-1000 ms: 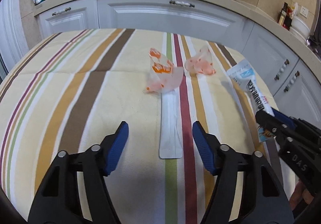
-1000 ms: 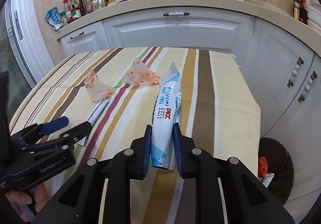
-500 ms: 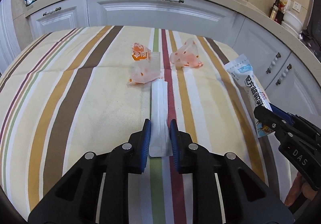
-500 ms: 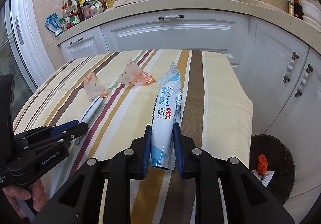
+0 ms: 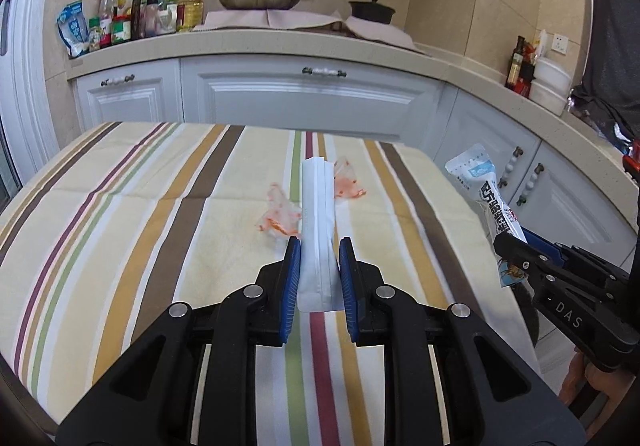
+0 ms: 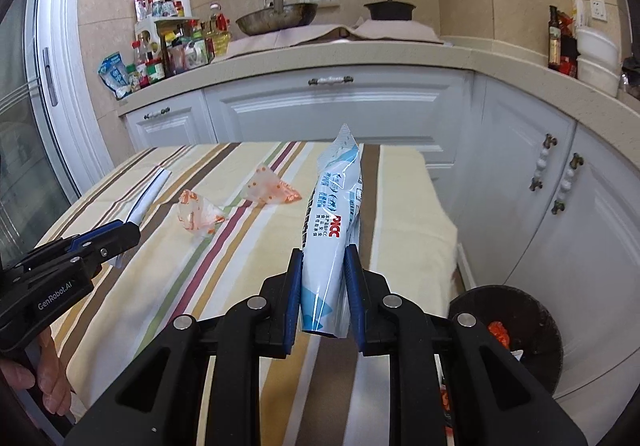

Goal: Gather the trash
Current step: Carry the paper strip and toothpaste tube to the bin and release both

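- Left gripper (image 5: 319, 258) pinches the near end of a long white sachet (image 5: 317, 230) between its blue pads; the sachet sticks out forward, off the striped tabletop (image 5: 120, 246)
- Right gripper (image 6: 323, 282) is clamped on a blue-and-white wrapper (image 6: 332, 222) with red lettering, which points forward and up, raised clear of the cloth
- Two crumpled clear wrappers with orange print lie on the tabletop: one (image 5: 280, 220) just left of the white sachet in the left wrist view, the other (image 5: 347, 184) just right of it and farther back
- Seen from the right wrist, the same two crumpled wrappers lie between the two grippers, near each other but apart
- Dark round bin (image 6: 508, 330) stands on the floor to the right of the tabletop, below the white cabinets (image 6: 532, 206), with a red-orange scrap inside
- Behind, a counter (image 5: 280, 46) carries bottles, a pan and a black pot
- Fingers of a hand (image 6: 48, 386) show under the left gripper at the left edge of the right wrist view
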